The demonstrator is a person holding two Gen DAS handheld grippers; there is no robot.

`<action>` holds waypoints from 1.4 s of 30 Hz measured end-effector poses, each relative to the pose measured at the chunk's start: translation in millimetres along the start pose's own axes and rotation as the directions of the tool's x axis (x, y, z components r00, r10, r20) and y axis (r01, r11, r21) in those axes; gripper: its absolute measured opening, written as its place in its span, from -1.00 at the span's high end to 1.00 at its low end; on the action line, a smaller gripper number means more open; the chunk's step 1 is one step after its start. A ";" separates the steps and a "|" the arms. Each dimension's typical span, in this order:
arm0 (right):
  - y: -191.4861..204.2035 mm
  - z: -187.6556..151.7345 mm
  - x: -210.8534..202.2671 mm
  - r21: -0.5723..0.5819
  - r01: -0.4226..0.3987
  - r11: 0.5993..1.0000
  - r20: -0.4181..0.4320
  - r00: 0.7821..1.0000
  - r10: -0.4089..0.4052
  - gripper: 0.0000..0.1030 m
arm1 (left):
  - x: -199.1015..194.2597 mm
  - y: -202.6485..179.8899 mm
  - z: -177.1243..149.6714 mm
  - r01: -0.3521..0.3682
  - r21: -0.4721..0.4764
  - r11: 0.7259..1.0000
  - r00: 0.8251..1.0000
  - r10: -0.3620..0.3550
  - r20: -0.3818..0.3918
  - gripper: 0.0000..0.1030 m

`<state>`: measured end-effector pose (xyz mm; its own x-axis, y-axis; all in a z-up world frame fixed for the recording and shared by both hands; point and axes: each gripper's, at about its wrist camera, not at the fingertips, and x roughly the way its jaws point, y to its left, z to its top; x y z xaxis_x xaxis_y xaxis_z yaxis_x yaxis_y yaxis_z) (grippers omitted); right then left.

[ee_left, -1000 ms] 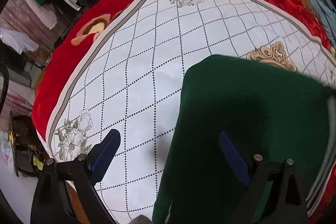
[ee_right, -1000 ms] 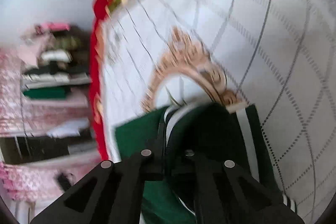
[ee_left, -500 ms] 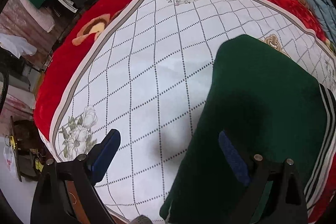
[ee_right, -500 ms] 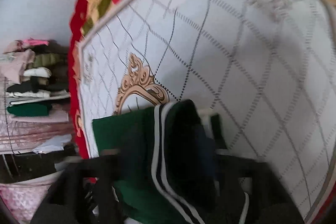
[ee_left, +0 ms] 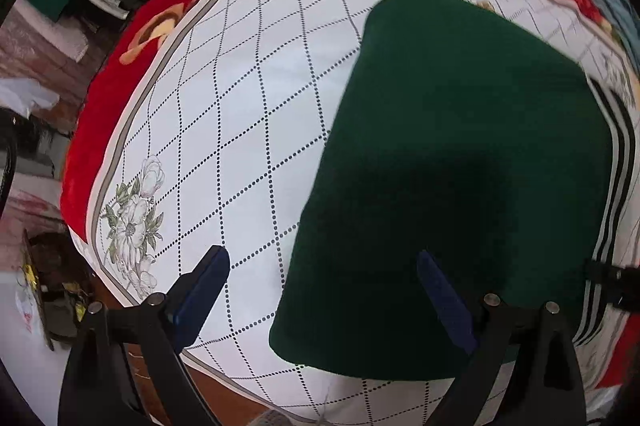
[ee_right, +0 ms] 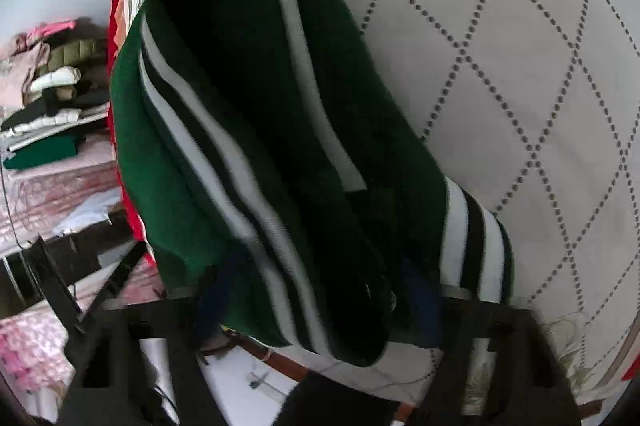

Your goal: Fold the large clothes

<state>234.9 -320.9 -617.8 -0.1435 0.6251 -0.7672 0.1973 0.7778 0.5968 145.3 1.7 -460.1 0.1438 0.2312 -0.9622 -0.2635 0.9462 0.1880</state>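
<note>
My left gripper hangs over the near edge of the bed, jaws spread wide and holding nothing; one blue pad sits above the white diamond-patterned sheet, the other above the green sweater. The sweater lies folded flat on the sheet, its black-and-white striped hem along the far side from that pad. My right gripper is down at that striped edge, jaws closing with bunched green cloth and stripes between them; blur hides whether the pads press yet. Stacked clothes sit on a shelf beyond the bed.
</note>
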 end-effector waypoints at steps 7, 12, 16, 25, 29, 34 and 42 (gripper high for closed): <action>20.8 -31.4 -65.8 0.041 -0.155 0.987 0.102 0.983 0.150 0.68 | 3.0 -10.6 -9.2 -0.061 0.063 0.996 0.998 0.061 0.000 -0.86; 11.5 -59.2 -93.2 0.122 -0.225 0.967 0.130 0.969 0.209 0.78 | 2.2 -11.4 -9.7 -0.081 0.069 0.994 0.997 0.081 0.008 -0.86; -34.2 -56.3 -37.9 0.155 0.015 0.988 -0.007 1.000 -0.014 0.77 | 4.7 -11.8 -9.4 -0.084 0.065 0.994 0.996 0.084 -0.005 -0.86; -12.0 -13.2 -76.3 0.016 -0.006 1.000 0.158 0.987 0.003 -0.65 | -9.1 -10.1 -4.1 -0.090 0.045 0.995 0.995 0.088 0.039 -0.86; -14.1 40.2 -52.1 -0.022 -0.008 1.000 0.135 0.991 0.011 -0.66 | -6.9 -12.5 0.0 -0.097 0.036 0.995 0.994 0.095 0.047 -0.86; -4.5 61.8 -20.6 -0.037 -0.070 0.997 0.090 0.993 0.073 0.16 | -7.5 -19.9 4.6 -0.114 0.048 0.992 0.992 0.111 0.068 -0.86; 32.7 -4.4 -97.1 0.016 -0.219 0.976 0.233 0.950 0.210 0.69 | -17.5 -11.2 -2.1 -0.106 0.014 0.994 0.993 0.105 0.061 -0.86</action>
<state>251.0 -355.9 -522.8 0.1308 0.7414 -0.6582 0.2393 0.6207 0.7466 143.7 -13.5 -445.7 0.1733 0.3423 -0.9235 -0.2642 0.9194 0.2913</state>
